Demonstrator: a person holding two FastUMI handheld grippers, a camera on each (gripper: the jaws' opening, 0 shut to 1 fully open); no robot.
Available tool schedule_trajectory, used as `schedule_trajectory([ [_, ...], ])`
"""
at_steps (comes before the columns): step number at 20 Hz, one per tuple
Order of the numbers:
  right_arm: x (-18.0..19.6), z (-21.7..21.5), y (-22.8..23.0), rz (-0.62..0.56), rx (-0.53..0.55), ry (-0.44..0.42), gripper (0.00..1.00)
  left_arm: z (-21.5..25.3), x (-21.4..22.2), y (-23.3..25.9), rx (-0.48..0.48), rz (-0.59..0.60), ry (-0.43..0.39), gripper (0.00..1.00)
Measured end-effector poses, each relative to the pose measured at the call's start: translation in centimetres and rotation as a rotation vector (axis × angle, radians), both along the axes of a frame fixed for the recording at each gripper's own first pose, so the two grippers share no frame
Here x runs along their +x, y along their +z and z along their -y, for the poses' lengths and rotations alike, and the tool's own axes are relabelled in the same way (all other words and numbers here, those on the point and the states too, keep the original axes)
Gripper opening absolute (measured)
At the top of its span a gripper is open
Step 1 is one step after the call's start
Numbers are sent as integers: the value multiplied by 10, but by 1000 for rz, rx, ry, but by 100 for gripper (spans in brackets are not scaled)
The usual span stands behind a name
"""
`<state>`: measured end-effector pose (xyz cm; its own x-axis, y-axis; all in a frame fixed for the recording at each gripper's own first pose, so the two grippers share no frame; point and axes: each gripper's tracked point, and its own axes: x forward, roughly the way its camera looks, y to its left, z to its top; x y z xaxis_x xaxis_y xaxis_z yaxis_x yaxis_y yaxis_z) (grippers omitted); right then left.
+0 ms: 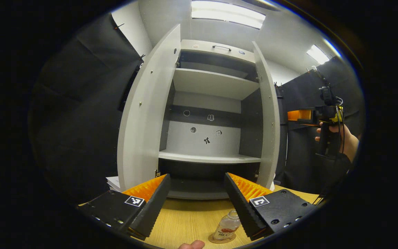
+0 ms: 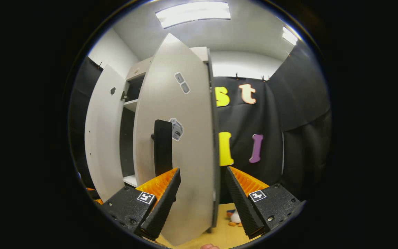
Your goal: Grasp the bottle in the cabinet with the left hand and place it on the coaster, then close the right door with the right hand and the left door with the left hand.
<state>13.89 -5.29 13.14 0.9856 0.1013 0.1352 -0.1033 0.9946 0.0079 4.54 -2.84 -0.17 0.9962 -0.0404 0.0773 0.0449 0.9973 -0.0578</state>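
Ridged fingers (image 1: 245, 193), square-coded black mounts (image 1: 282, 204)

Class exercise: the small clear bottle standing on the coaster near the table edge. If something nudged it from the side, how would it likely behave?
The bottle looks like thin clear plastic and seems mostly empty, so it is probably light and would tip easily. It stands upright on the small round coaster, so a nudge might slide it off. Being round, it would likely roll if it fell.

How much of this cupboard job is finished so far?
Done: the bottle stands on the coaster on the table, out of the cabinet. In hand: the right gripper, open, faces the right door, its fingers either side of the door's edge. Left: both doors stand open; the left door waits for the open left gripper.
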Motion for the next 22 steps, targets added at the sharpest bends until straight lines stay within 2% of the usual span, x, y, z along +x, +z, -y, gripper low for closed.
schedule_trajectory([
  [2,8,-14,-8,-37,10,43,82,-3,-2,2,3,8,7,95],
  [5,9,-15,-19,-48,-1,15,82,-4,-5,6,2,13,5,99],
  [7,-3,-19,-17,-4,8,-4,82,-4,-7,4,3,8,1,99],
  [8,-11,-23,-20,11,9,-2,82,-4,-7,3,3,3,-1,95],
  [11,-36,-32,-38,14,-5,-12,82,-7,-6,3,-2,-11,1,95],
  [12,-45,-33,-45,14,0,-23,82,-7,-5,3,-11,-12,-3,99],
  [13,-54,-34,-54,13,3,-35,82,-7,-6,6,-22,-11,-7,95],
  [14,-62,-31,-65,10,3,-66,82,-7,-5,7,-33,-10,-8,95],
  [16,-76,-23,-95,-26,-4,-120,82,-10,-7,10,-42,-8,-3,99],
  [17,-83,-22,-112,-63,-7,-124,82,-12,-7,12,-44,-6,5,91],
  [19,-98,-22,-147,-137,-4,-121,82,-16,-7,21,-58,11,11,99],
  [22,-104,-22,-173,-212,24,-126,83,-28,-13,61,-93,83,23,99],
])
